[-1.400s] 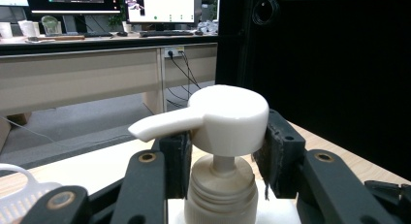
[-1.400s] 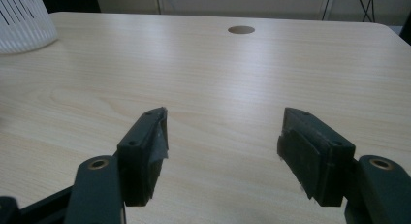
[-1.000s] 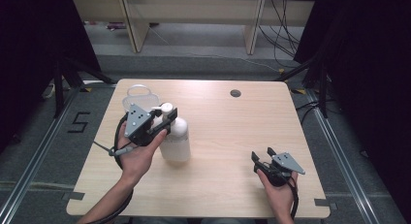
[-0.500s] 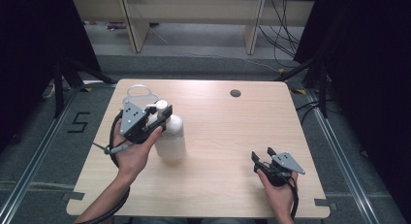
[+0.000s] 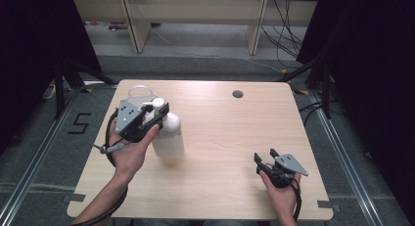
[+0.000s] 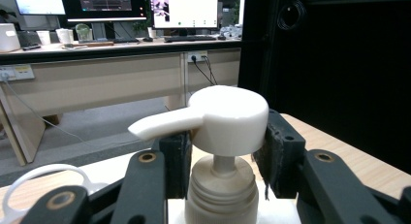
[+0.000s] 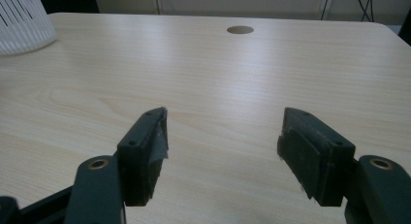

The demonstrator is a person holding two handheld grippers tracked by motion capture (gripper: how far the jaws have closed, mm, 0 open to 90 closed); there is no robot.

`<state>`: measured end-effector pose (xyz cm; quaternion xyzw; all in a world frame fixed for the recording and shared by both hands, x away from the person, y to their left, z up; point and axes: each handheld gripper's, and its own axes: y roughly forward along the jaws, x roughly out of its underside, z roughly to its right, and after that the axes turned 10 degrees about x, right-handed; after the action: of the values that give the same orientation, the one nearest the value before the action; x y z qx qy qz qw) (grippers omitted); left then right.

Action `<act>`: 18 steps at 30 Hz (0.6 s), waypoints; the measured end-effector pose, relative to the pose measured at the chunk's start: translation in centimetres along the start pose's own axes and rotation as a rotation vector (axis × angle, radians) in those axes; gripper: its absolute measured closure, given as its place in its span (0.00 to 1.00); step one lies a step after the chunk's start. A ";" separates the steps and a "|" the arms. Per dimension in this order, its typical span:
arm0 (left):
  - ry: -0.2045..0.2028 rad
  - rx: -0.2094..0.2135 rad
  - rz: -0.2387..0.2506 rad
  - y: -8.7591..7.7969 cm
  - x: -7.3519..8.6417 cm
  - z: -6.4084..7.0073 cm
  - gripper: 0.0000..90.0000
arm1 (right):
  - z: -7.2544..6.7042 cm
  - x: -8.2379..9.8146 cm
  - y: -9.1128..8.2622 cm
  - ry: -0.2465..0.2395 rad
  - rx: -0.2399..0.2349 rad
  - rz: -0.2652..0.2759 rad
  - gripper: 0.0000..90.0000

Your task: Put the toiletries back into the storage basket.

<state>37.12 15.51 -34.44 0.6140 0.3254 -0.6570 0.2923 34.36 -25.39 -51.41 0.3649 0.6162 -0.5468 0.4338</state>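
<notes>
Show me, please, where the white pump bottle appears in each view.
High view: left of centre on the table, the pump bottle, with the left gripper shut on its top.
Left gripper view: centre, its pump head between the jaws.
Right gripper view: top left corner, a white rounded base, probably it.
Shared landmark: the table's round hole, in the high and right gripper views.

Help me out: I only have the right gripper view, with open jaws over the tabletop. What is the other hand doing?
Observer: The left hand-held gripper is closed on the pump head of a white pump bottle.
Operator: Is the bottle upright?
Observer: Yes, upright over the left half of the table; I cannot tell if its base touches.
Operator: Anything near it?
Observer: A clear plastic container sits just behind it, at the far-left corner.
</notes>
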 end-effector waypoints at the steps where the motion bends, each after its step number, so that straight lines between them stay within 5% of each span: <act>1: 0.000 0.000 0.000 0.0 0.0 0.0 0.66 | 0.0 0.0 0.0 -0.008 0.003 0.006 0.39; 18: 0.003 -0.037 0.008 -0.8 -0.6 -1.4 0.66 | 0.0 0.0 0.0 0.003 -0.002 -0.005 0.39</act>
<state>37.38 17.11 -33.84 0.6108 0.3357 -0.6487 0.3058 34.33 -25.38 -51.38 0.3637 0.6184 -0.5465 0.4321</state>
